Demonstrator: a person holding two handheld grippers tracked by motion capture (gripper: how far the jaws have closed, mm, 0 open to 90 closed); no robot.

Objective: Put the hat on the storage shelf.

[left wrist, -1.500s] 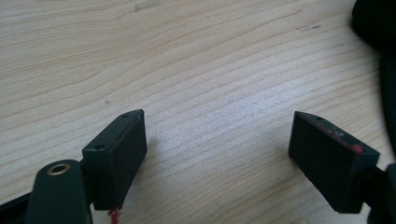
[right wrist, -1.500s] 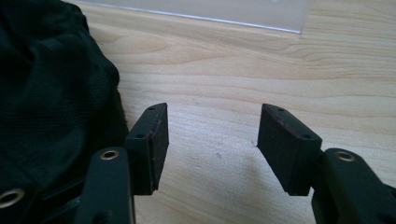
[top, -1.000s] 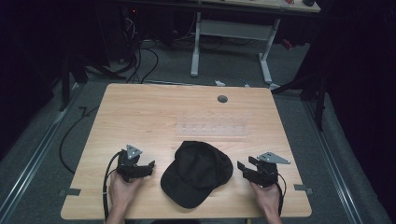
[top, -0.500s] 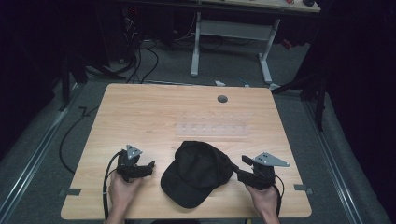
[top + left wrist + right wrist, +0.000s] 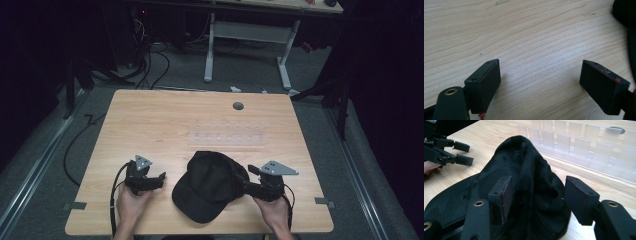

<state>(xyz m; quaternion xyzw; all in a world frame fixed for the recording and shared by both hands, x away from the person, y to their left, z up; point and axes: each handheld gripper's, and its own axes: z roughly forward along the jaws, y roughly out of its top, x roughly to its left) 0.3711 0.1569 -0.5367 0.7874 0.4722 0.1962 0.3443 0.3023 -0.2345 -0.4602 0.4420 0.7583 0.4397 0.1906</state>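
A black cap (image 5: 210, 185) lies on the wooden table (image 5: 165, 120) near the front edge, brim toward the person. My right gripper (image 5: 248, 179) is at the cap's right side. In the right gripper view its jaws (image 5: 539, 187) stand wide, with the cap's crown (image 5: 529, 170) bulging between them and no pad pressing on it. They have just been opening further. My left gripper (image 5: 161, 179) rests left of the cap, open over bare wood (image 5: 540, 65). The cap's edge (image 5: 629, 15) shows at the right of the left gripper view.
A clear plastic rack (image 5: 227, 134) with rows of slots lies just behind the cap, close ahead in the right gripper view (image 5: 584, 142). A grey round grommet (image 5: 238, 105) sits in the tabletop farther back. Desk legs and cables stand on the floor beyond.
My right gripper has moved left toward the cap and risen a little, so its jaws now reach over the cap's right edge. The left gripper and the cap have kept still.
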